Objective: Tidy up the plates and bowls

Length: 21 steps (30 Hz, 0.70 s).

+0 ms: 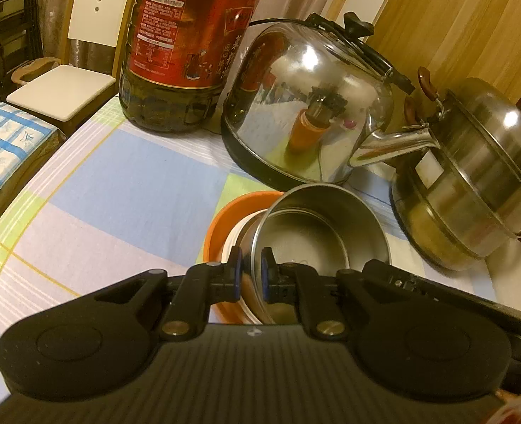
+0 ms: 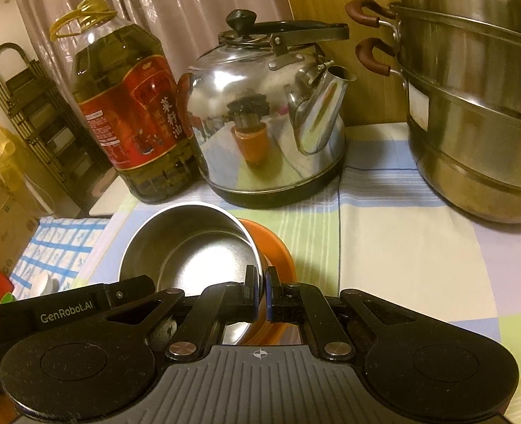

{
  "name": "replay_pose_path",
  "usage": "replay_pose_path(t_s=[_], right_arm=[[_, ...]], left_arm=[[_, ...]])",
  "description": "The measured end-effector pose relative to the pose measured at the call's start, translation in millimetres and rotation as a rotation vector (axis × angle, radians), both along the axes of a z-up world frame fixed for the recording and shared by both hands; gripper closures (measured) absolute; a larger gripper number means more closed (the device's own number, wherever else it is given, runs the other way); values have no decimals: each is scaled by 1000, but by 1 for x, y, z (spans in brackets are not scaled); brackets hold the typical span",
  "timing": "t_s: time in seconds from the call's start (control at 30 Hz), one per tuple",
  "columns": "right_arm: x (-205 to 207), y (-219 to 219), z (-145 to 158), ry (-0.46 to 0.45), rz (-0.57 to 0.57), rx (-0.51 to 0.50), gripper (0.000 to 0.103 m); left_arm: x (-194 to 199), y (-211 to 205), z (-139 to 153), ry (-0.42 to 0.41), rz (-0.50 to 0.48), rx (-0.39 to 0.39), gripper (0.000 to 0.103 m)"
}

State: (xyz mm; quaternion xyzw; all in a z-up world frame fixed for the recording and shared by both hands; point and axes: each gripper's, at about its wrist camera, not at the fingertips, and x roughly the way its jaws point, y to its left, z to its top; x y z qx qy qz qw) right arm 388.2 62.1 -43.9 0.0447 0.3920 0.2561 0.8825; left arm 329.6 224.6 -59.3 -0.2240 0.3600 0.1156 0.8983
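Right tool (image 2: 261, 284) clamps steel bowl (image 2: 189, 247) rim over orange bowl (image 2: 278, 247).

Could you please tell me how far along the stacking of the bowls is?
Done: nothing clearly finished. In hand: the left gripper and right gripper each pinch the steel bowl's rim over the orange bowl. Left: seating it and letting go.

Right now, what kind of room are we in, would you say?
Most likely a home kitchen or dining corner. A big cooking oil bottle, a steel kettle and a stacked steamer pot stand on a table under a checked cloth, with a dining chair beside it.
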Motion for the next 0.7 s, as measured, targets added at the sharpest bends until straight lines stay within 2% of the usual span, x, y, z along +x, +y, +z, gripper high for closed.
replay_pose_path(t_s=[0.17,0.3,0.4,0.7], right_arm=[[1,-1,-2,8,-6,12,99],[4,-5,-3,24,-2,66,96],[4,-7,-1,15,-14,74,89],[3,-21,11,-20,-43,160,89]], left_arm=[[0,0,0,0,-2,-1,94],[-2,1,1,-11,6,-13,84],[-4,3,5,-27,13,-16,83],[-8,6,16,-76,30,-24,82]])
